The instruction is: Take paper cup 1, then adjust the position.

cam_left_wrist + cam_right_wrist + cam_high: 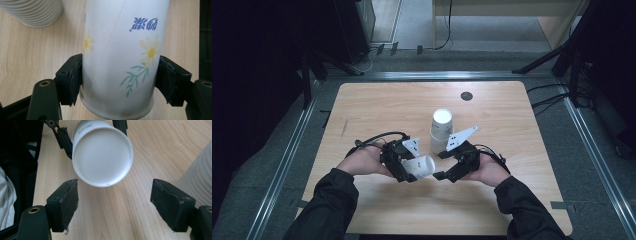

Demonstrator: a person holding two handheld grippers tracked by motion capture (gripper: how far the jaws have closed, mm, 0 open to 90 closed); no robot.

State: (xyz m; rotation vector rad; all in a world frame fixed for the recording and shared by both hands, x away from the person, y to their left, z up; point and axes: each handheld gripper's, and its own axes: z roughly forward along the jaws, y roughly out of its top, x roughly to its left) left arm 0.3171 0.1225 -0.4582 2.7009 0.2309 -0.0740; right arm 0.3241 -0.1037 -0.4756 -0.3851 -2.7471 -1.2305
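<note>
I've got the table [377, 107], w/ the cup stack [441, 127] upside down near its middle. Just in front of the stack, my left gripper [408, 172] clamps a single cup [421, 167] on its side, base toward my right gripper [441, 165], whose jaws stand apart w/ nothing between them.

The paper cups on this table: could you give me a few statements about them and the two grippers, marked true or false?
1. The left gripper is shut on a paper cup printed with daisies. True.
2. That cup stands upright on the table. False: it is held on its side, its base towards the right gripper.
3. The right gripper is open with nothing between its pads. True.
4. The stack of cups lies toppled over. False: it stands upside down.
</note>
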